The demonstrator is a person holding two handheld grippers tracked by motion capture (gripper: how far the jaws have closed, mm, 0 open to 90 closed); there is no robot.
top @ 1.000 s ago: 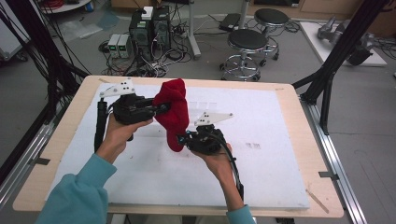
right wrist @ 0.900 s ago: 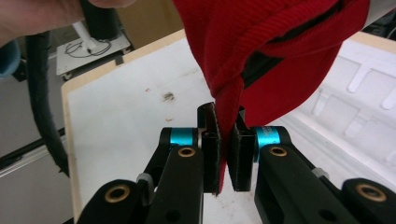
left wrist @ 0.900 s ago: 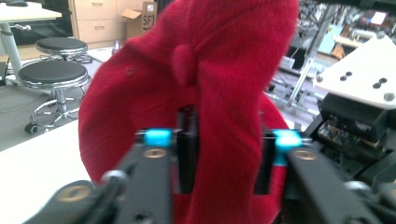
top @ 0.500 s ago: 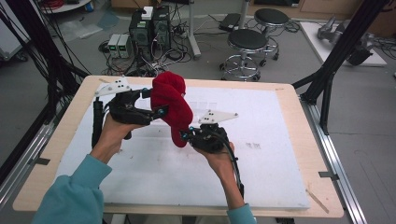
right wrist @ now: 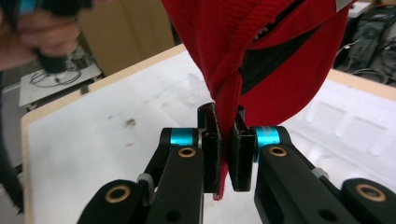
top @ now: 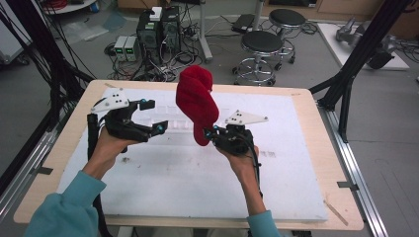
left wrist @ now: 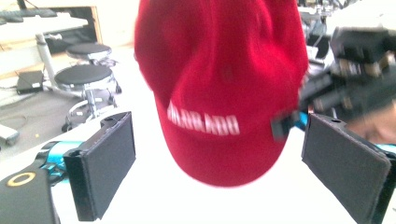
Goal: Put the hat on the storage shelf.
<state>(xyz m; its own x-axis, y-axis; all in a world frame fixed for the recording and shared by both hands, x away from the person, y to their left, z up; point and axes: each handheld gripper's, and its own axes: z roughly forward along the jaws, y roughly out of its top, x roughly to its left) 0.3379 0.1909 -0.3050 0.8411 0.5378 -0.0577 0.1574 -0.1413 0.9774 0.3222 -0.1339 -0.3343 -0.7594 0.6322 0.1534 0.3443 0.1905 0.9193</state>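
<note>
A red baseball cap [top: 196,101] with white lettering hangs upright above the white board [top: 197,182]. My right gripper [top: 211,133] is shut on its lower edge. The right gripper view has the two pads [right wrist: 211,140] pinching a fold of the red cap [right wrist: 261,51] inside that gripper [right wrist: 226,149]. My left gripper [top: 154,116] is held to the left of the cap, apart from it. Its jaws have just been opening and are now open with nothing between them. In the left gripper view the cap [left wrist: 219,84] hangs beyond the open gripper [left wrist: 219,172].
The white board lies on a wooden table [top: 316,148]. Black frame posts [top: 356,64] stand at the table's right and left sides. Two stools [top: 264,44] and computer boxes [top: 158,29] with cables sit on the floor beyond the far edge.
My left gripper was shut on the cap a second ago. It has let go, opened and drawn away to the left. The right gripper has carried the cap a little right and up.
</note>
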